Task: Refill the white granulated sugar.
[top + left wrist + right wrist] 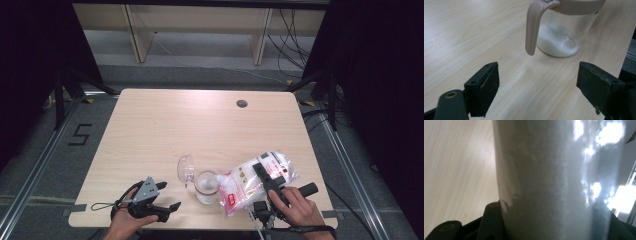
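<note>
White granules fill the plastic bag (257, 181) clamped between the jaws of the right gripper (266, 176), which holds it tilted above the near right part of the desk (200, 120). The bag's lower corner dips toward the open mouth of a small clear jar (206, 186), so the tilt looks meant to let the contents slide down into it; pouring seems to be the step in hand. In the right gripper view the bag (554, 180) presses close between the two black jaws, its grainy load showing through the film.

The jar stands upright near the desk's near edge, about midway along it, with a low heap of white grains already on its bottom (559, 42). Its hinged lid (186, 167) is flipped back on the far left side, leaving the mouth clear for the pour. The beige handle (532, 27) hangs down from the rim toward the left gripper.

The left gripper (160, 197) rests low by the near left part of the desk, jaws wide apart and holding nothing, pointed at the jar but well short of it. It appears parked there, ready to steady the jar should the bag nudge it.
</note>
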`<state>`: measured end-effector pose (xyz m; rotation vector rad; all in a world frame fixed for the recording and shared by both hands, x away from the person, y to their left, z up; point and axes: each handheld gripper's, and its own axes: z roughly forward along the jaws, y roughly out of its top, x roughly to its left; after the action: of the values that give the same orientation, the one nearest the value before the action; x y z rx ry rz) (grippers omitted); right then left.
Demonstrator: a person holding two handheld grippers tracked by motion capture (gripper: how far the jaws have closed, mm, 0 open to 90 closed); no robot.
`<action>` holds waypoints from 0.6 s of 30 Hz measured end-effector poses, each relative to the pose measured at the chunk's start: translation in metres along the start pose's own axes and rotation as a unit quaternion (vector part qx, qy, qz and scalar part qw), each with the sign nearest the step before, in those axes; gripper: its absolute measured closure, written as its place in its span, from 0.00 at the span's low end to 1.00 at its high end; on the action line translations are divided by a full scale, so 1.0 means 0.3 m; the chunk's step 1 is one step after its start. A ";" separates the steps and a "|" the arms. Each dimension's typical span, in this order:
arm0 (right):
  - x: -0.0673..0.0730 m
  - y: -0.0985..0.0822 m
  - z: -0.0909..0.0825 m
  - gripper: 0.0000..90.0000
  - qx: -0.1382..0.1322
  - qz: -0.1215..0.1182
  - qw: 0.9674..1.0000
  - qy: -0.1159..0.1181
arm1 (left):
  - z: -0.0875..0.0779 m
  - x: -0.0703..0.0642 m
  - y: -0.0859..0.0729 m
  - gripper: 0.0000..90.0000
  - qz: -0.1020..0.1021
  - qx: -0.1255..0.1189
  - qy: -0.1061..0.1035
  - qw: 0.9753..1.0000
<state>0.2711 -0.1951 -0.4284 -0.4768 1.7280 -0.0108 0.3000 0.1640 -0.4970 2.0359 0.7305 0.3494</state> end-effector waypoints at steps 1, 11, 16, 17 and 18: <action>0.004 -0.002 0.000 0.60 0.002 0.010 1.000 0.002 | 0.000 0.000 0.000 0.20 0.000 0.000 0.000 1.000; -0.004 -0.001 -0.004 0.60 0.002 0.001 1.000 0.004 | 0.000 -0.001 0.000 0.20 0.000 -0.002 0.001 1.000; -0.005 0.003 0.000 0.60 -0.009 -0.003 1.000 -0.001 | 0.000 0.000 0.000 0.20 0.000 -0.001 0.002 1.000; -0.007 0.005 -0.001 0.60 -0.008 -0.003 1.000 0.001 | 0.000 0.000 0.000 0.20 0.000 -0.001 0.002 1.000; -0.008 0.006 -0.005 0.60 -0.003 -0.004 1.000 0.003 | 0.000 0.000 0.000 0.20 0.001 0.000 0.002 1.000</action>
<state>0.2695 -0.1930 -0.4264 -0.4893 1.7334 -0.0127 0.2999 0.1641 -0.4970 2.0359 0.7310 0.3536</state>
